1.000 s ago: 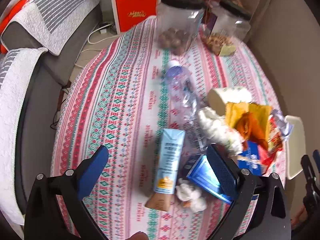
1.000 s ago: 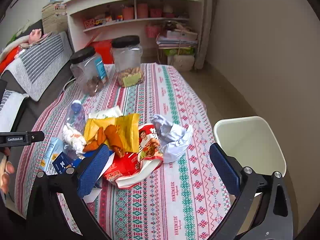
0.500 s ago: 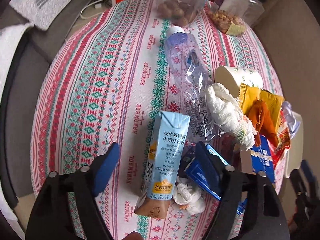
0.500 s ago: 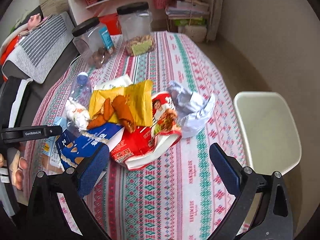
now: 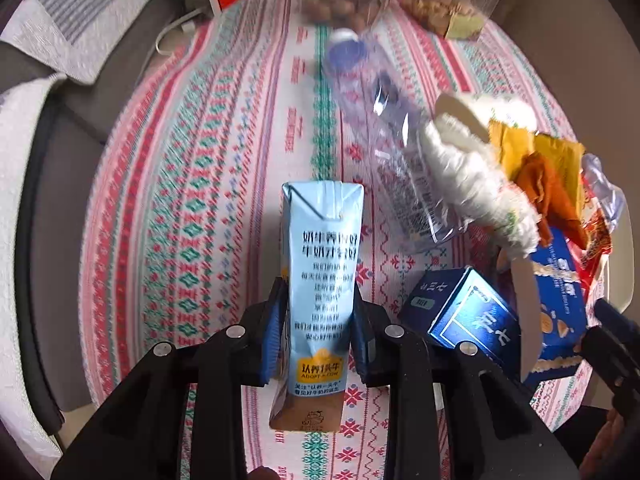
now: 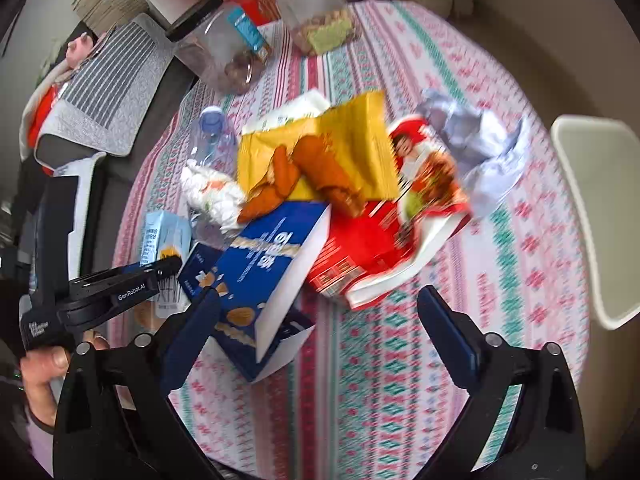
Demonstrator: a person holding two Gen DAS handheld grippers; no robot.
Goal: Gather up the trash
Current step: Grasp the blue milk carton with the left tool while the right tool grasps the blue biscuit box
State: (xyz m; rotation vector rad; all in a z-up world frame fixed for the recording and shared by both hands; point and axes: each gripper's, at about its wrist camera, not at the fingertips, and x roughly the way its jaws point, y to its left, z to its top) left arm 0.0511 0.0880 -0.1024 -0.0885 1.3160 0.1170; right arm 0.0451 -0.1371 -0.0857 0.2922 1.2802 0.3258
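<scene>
Bright, even daylight fills both fisheye views, with only soft, faint shadows. Straight lines bow strongly toward the dark circular borders. In the left view the milk carton (image 5: 318, 280) is sharp, while the jars (image 5: 340, 4) beyond smear. The right view is motion-blurred throughout; glare whitens the crumpled foil (image 6: 476, 140).

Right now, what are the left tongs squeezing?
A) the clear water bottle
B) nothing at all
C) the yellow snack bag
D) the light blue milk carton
D: in the left wrist view, the left tongs have both blue pads pressed against the sides of the light blue milk carton.
</scene>
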